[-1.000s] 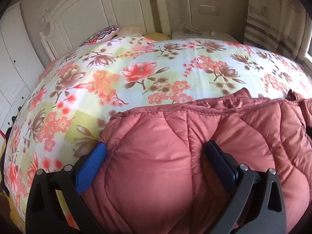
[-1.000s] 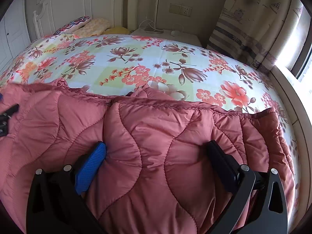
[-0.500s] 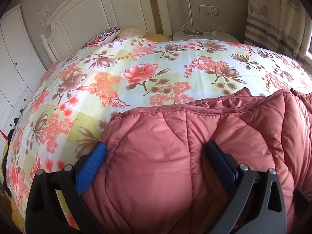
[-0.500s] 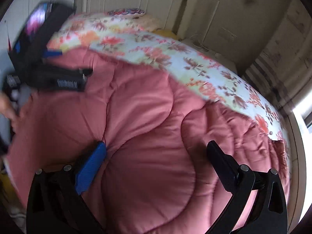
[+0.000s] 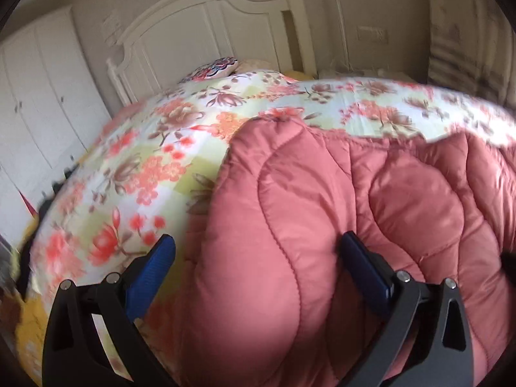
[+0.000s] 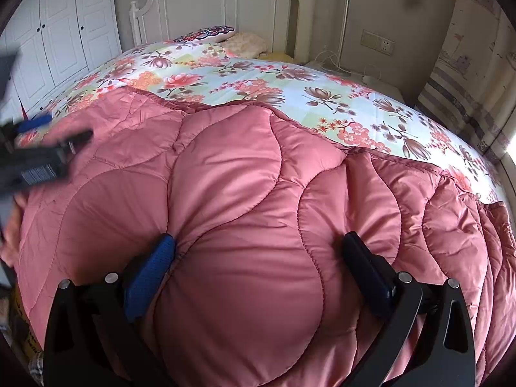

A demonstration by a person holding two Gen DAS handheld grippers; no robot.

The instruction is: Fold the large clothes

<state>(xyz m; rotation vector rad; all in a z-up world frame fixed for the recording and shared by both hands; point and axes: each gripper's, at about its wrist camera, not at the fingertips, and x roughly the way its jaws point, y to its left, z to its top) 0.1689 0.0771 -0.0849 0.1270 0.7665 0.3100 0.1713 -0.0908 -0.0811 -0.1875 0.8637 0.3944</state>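
Observation:
A large pink quilted padded garment (image 6: 245, 193) lies on the flowered bed (image 6: 264, 80), bunched in pleats at its right side. My right gripper (image 6: 258, 258) is open, its fingers pressed down on either side of a puffed panel. My left gripper (image 5: 258, 258) is open above the garment's left edge (image 5: 290, 225); its left finger (image 5: 151, 271) is over the bedsheet, its right finger (image 5: 364, 271) on the fabric. The left gripper also shows blurred at the left of the right wrist view (image 6: 38, 158).
A white headboard (image 6: 225, 3) and pillows (image 6: 209, 34) are at the far end of the bed. White wardrobe doors (image 6: 64, 32) stand on the left. A nightstand with cables (image 6: 354, 74) and a curtain (image 6: 467, 80) are on the right.
The right gripper has swung left and back over the garment, and the garment's right part is now gathered in folds. The left gripper has shifted left, so its left finger is off the fabric.

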